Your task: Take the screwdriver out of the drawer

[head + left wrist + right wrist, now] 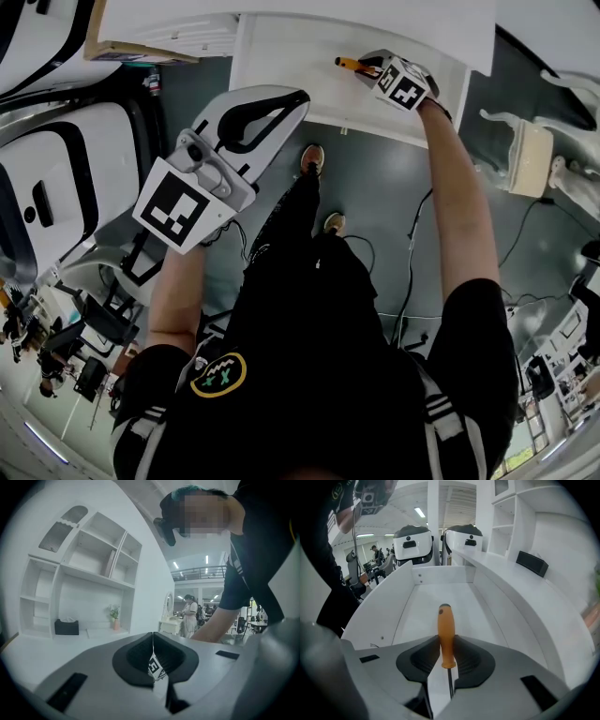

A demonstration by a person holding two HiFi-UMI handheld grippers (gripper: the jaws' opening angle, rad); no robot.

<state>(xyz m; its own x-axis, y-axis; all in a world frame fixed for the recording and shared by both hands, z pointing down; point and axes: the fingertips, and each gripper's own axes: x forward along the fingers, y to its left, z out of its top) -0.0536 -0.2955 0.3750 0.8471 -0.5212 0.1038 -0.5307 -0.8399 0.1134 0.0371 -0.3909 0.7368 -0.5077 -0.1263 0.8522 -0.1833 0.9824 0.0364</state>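
The screwdriver has an orange handle and a thin metal shaft. My right gripper is shut on the handle's lower end, with the handle pointing away over the open white drawer. In the head view the right gripper hangs above the drawer, and the screwdriver sticks out to its left, clear of the drawer floor. My left gripper is held in the air to the left of the drawer front. Its jaws meet in a thin line with nothing between them.
A white desk top and wall shelves hold a black tissue box and a small plant. Two white pod-shaped units stand beyond the drawer's far end. My feet and cables lie on the dark floor. A white dresser stands at the right.
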